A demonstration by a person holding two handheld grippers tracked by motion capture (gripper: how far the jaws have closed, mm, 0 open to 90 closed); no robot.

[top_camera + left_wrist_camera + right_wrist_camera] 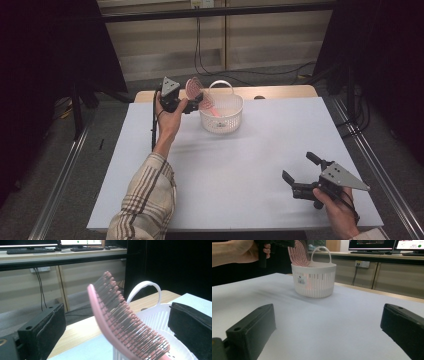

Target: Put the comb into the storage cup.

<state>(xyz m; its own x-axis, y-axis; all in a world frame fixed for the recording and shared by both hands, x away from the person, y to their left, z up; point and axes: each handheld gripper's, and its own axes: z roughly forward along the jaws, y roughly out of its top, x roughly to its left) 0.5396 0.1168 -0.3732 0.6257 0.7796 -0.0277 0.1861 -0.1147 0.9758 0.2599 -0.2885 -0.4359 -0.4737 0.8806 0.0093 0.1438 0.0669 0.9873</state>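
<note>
Dim, dark curtains close off both sides of the room, and a pale wall with trailing cables runs behind the white desk (240,165) where I work. At the far middle of it stands the white slotted plastic basket (221,116) with its hoop handle. The pink paddle hairbrush (120,322) stands tilted in that basket, handle end down inside, bristled head sticking up over the rim on the left side.

My left gripper (196,103) hangs just beside the basket at its left rim, and its fingers (43,331) stand wide, one on each side of the brush head without pressing it, so the brush leans on the basket alone. My right gripper (300,172) rests low over the near right part of the desk, well apart from the basket, its fingers (252,327) also spread wide with nothing but bare desk between them.

I judge the step in hand to be the let-go: the brush is dropped into the basket and the placing is all but done. Next I should draw my left gripper back and up, away from the bristles, keeping the fingers wide so neither snags the head and tips the light basket. If the brush leans too far over the rim, a nudge deeper inside would settle it.
</note>
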